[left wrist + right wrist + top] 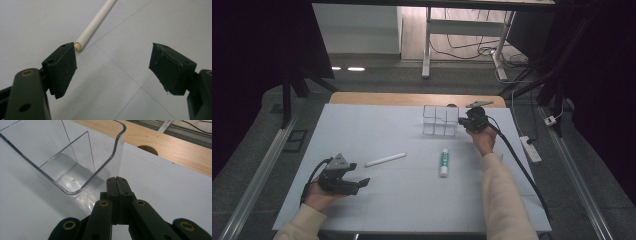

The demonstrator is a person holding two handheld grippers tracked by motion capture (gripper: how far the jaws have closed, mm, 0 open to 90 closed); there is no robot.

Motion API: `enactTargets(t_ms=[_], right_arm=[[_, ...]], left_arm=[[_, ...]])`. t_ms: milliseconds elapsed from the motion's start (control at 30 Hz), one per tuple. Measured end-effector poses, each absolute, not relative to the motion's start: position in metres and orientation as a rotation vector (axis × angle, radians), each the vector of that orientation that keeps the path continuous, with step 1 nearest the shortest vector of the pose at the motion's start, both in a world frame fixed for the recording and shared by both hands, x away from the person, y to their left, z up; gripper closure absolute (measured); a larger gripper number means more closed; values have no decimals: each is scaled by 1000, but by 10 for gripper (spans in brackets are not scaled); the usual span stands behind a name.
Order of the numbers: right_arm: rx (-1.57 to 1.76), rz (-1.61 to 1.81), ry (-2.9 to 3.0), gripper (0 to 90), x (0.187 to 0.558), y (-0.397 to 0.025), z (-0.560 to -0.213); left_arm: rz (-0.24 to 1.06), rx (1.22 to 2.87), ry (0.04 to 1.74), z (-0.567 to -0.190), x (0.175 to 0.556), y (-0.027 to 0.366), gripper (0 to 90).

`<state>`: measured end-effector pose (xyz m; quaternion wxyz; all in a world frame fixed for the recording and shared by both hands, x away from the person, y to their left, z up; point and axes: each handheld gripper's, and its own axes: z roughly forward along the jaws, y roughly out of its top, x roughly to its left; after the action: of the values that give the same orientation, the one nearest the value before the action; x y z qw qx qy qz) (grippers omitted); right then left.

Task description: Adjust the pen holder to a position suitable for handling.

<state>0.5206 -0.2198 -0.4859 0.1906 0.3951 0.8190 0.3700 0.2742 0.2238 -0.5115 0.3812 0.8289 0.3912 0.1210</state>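
Note:
My left gripper (362, 181) rests low at the near left of the table, jaws wide open with nothing between them (112, 65). A white stick (385, 159) lies just beyond it; its near end (78, 46) sits by the left jaw's tip. At the far right my right gripper (463, 121) is shut (116, 180), its tips against the right wall of a clear plastic organizer (440, 120) with empty compartments (75, 165). A white tube with a green label (444, 162) lies on the table's middle right.
The pale sheet (377, 135) covers a wooden table whose bare edge (412, 99) shows at the back, with a round hole (148, 149) in it. A power strip (530, 148) and cables lie on the floor to the right.

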Motion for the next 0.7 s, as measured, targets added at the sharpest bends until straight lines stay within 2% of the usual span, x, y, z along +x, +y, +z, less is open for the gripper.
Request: enactTargets(t_ms=[700], right_arm=[[1071,1049,2338,895,525,-181,-488]], left_arm=[[300,2120,998,-513,275,224,221]])
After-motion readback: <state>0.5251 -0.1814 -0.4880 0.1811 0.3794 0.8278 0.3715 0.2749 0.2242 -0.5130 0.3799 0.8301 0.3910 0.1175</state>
